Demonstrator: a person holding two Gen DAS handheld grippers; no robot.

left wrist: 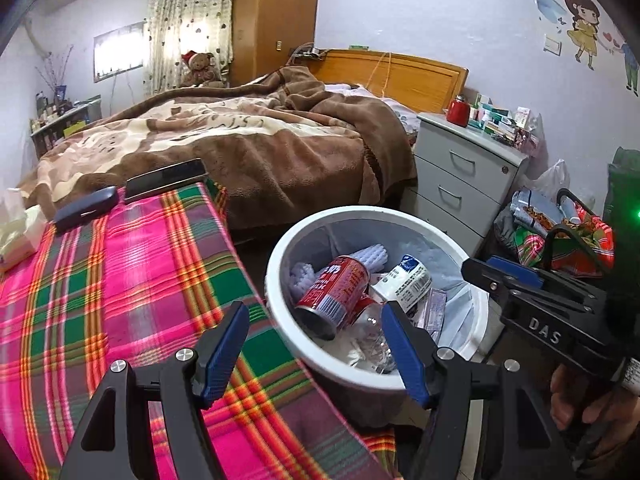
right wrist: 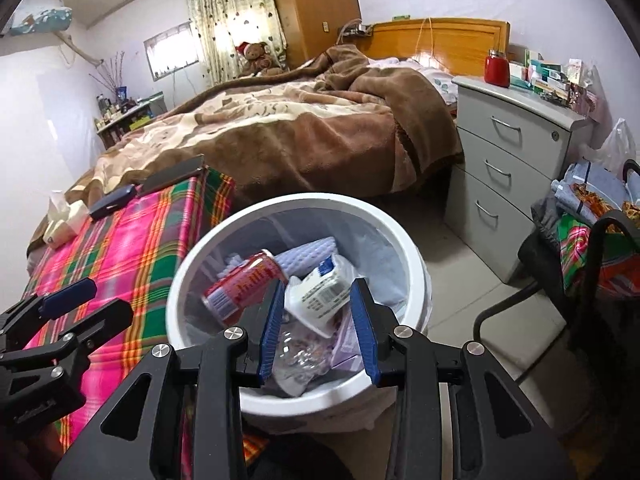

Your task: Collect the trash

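Above the bin (right wrist: 404,236) rim, both tools apart, seemingly empty.

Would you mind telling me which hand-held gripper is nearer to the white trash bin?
Right. The right hand-held gripper hangs over the white trash bin; the left hand-held gripper straddles the plaid cloth and the bin's rim.

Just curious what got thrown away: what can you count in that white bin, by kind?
Red drink can: 1
White labelled carton: 1
White textured foam pieces: 2
Clear crumpled plastic bottle: 1
Purple packet: 1
Total: 6 in the white bin; more may be hidden underneath.
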